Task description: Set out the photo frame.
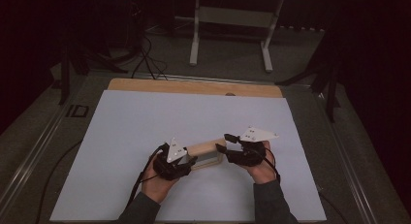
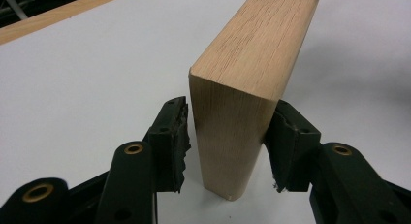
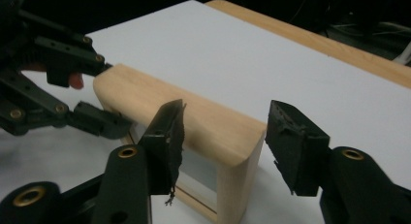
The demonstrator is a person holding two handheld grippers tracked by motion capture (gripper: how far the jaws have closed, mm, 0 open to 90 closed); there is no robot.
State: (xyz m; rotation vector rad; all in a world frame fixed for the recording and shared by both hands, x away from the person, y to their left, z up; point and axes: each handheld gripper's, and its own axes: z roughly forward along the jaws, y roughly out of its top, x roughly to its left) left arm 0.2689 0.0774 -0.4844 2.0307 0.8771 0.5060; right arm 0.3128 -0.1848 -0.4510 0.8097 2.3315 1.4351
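a white-topped counter (image 1: pixel 145 136) carries a hollow wooden frame (image 1: pixel 207 147), standing near its middle between both hands. the left gripper (image 2: pixel 225 146) has its jaws wide around one end, a gap on one side. the right gripper (image 3: pixel 225 141) holds its jaws wide around the other end, not pressing it.

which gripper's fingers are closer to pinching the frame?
The left gripper: its fingers flank the frame end closely. The right gripper is wide open.
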